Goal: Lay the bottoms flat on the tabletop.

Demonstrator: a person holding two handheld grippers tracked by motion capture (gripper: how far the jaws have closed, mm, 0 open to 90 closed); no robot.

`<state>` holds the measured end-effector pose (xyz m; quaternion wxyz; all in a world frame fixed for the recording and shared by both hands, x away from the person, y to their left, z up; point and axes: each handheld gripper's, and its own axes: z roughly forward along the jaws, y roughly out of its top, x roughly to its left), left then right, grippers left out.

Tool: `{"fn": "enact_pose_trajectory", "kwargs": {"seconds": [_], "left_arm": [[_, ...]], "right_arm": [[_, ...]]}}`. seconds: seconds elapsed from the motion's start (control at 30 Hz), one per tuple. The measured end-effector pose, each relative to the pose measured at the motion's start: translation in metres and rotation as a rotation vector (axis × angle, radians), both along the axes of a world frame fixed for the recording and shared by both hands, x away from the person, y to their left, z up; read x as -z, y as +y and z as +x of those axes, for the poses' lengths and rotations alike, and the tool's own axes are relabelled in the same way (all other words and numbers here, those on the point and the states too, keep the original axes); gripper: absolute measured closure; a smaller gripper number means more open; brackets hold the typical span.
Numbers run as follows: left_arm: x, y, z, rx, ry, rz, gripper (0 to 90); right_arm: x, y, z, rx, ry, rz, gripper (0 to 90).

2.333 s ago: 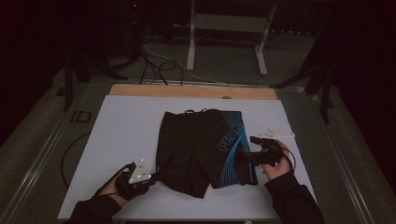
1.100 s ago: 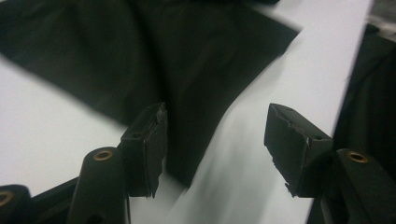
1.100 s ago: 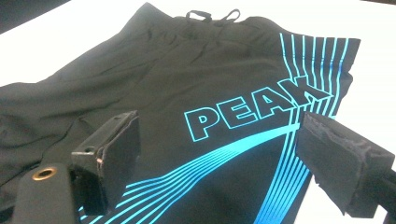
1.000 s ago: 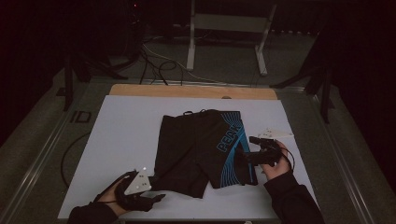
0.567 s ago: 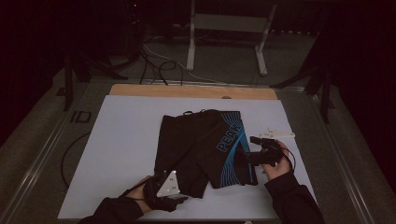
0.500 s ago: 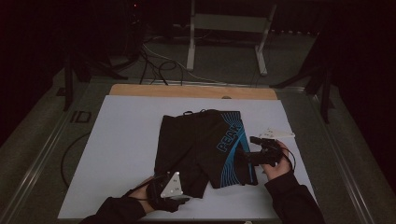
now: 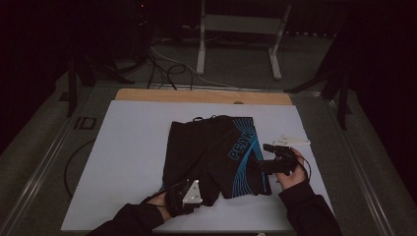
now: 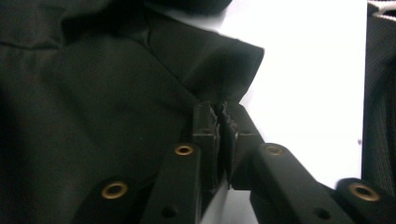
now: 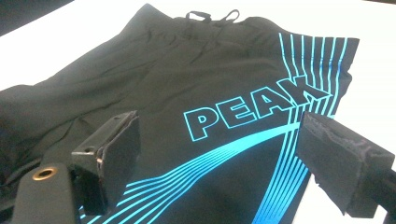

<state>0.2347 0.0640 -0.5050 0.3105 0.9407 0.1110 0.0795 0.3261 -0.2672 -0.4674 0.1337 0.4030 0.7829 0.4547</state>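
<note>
My left gripper had just clamped shut on the shorts' near hem corner; they lay flat mid-table. My right gripper gaped over their logo (idle). Next, I judged: lift and fold.

- Left of the left gripper, the white table top lies bare out to its left edge, so a hand could pass there.
- Ahead of the left gripper and to its right, the black shorts cover the middle of the table; its jaws have just been closing and now pinch the hem.
- Between the two grippers, the shorts' lower legs take up nearly all the room.
- The right gripper hovers with its jaws spread over the shorts' printed leg.
- Just beyond the right gripper, a pale flat thing lies on the table, perhaps that gripper's own plate.
- Beyond the shorts, a bare strip runs to the wooden edge.
</note>
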Motion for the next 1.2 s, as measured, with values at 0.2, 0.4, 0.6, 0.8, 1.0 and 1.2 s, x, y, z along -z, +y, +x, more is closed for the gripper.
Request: {"fn": "enact_pose_trajectory", "kwargs": {"seconds": [0.2, 0.4, 0.6, 0.8, 1.0, 1.2], "left_arm": [[-0.012, -0.007, -0.008, 0.026, -0.007, -0.063, 87.3], [-0.008, -0.013, -0.012, 0.063, 0.006, -0.039, 86.9], [0.001, -0.015, -0.01, 0.089, 0.052, -0.043, 73.7], [-0.003, -0.012, -0.01, 0.097, 0.059, -0.101, 53.7], [-0.012, -0.003, -0.003, 0.04, 0.075, -0.171, 31.2], [-0.019, 0.004, 0.005, -0.024, 0.091, -0.185, 21.2]], "right_arm": [[-0.002, -0.002, -0.001, 0.003, -0.007, 0.003, 14.1], [-0.002, -0.002, -0.001, 0.002, -0.007, 0.008, 14.1], [-0.001, -0.002, -0.001, 0.001, -0.006, 0.001, 14.1], [-0.002, -0.003, -0.001, 0.001, -0.007, 0.009, 14.1], [-0.002, -0.003, -0.001, 0.005, -0.007, 0.01, 14.1], [-0.001, -0.003, -0.001, 0.003, -0.003, 0.008, 14.1]]}}
